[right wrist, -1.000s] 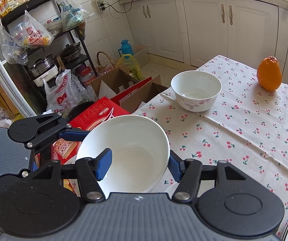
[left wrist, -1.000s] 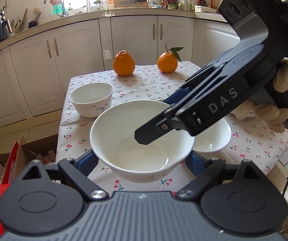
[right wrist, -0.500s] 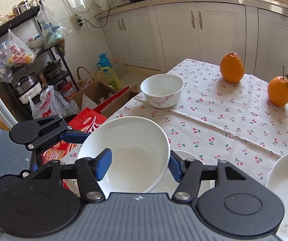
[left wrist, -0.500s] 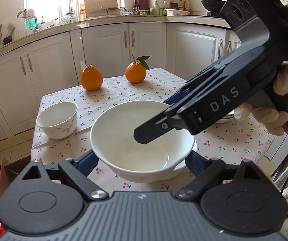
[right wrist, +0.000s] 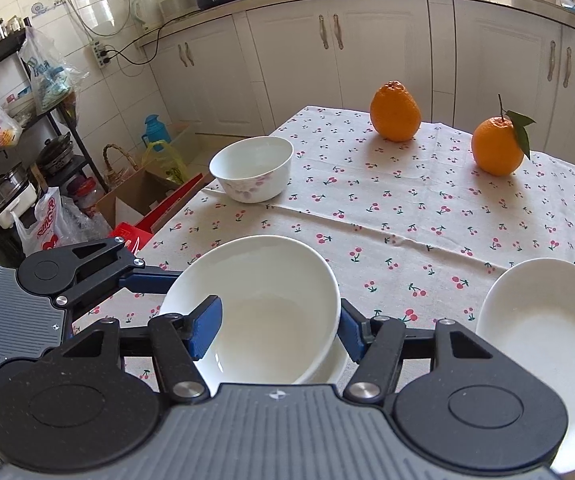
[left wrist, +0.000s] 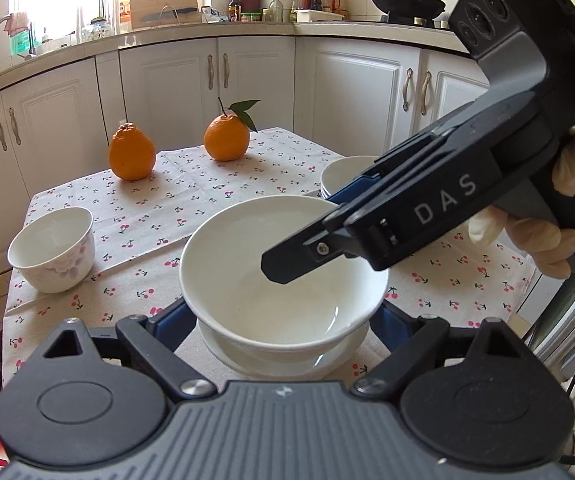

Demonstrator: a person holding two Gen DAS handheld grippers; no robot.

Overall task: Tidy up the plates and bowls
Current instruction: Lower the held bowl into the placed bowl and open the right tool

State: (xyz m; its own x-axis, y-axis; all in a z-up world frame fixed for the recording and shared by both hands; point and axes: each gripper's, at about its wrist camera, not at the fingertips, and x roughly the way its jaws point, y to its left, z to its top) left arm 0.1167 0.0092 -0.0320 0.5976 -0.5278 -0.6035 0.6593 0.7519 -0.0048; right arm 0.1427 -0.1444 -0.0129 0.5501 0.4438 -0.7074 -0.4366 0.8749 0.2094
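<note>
Left wrist view: a wide white bowl [left wrist: 283, 276] is seen between the blue pads of the left gripper [left wrist: 283, 320], one pad at each side of its lower wall; whether the pads actually press the wall cannot be told. The bowl sits in or just above a plate [left wrist: 287, 360] near the front edge of the table [left wrist: 207, 200]. The right gripper [left wrist: 351, 224] is clamped on the bowl's rim, one finger inside, one outside. A stack of dishes [left wrist: 343, 168] is partly hidden behind it. A small floral bowl [left wrist: 51, 248] and two oranges [left wrist: 131, 156] stand well apart.

Right wrist view: the rim of the wide bowl [right wrist: 255, 304] is pinched between the right gripper's [right wrist: 279, 328] pads, with the plate's edge [right wrist: 339, 364] showing beneath. A shallow dish [right wrist: 539, 332] lies just beside, at right.

Risks, as judged: a thin glazed rim held by one pinch is likely to slip or tilt if released unevenly; an off-centre set-down could rock the bowl on the plate, and both lie close to the table edge. A swing right could clip the shallow dish.
</note>
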